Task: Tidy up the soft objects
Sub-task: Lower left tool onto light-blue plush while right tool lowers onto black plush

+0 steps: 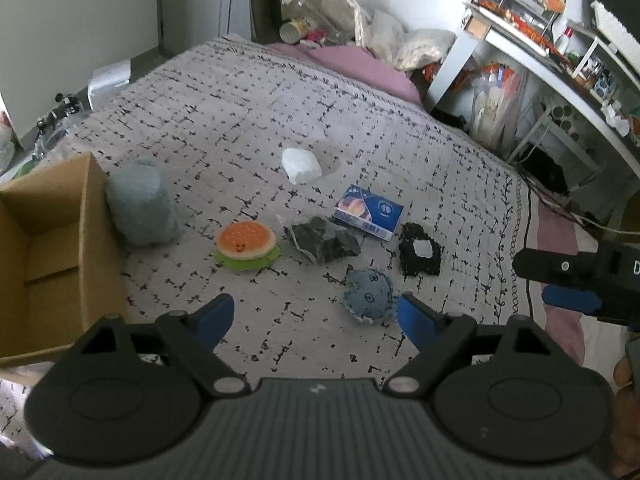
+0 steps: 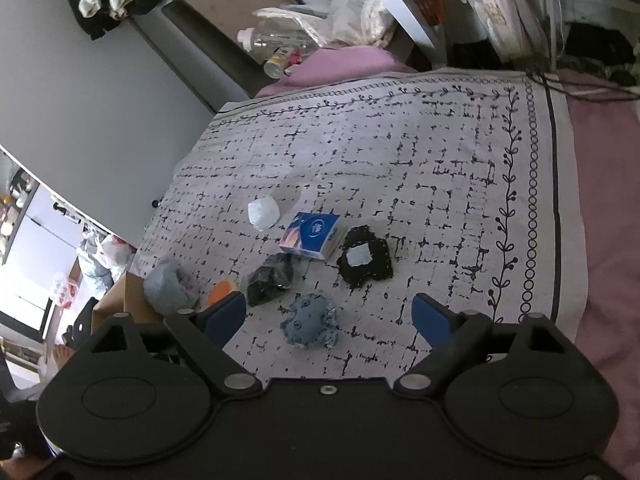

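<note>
On the patterned bedspread lie a grey-blue plush, a burger plush, a dark crumpled lump, a white lump, a blue tissue pack, a black fuzzy piece with a white patch and a small blue denim plush. My left gripper is open and empty, just short of the denim plush. My right gripper is open and empty above the denim plush; it also shows in the left wrist view at the right edge.
An open cardboard box stands at the left of the bed beside the grey-blue plush. Pink bedding, bags and bottles lie at the far end. A cluttered white shelf unit stands to the right.
</note>
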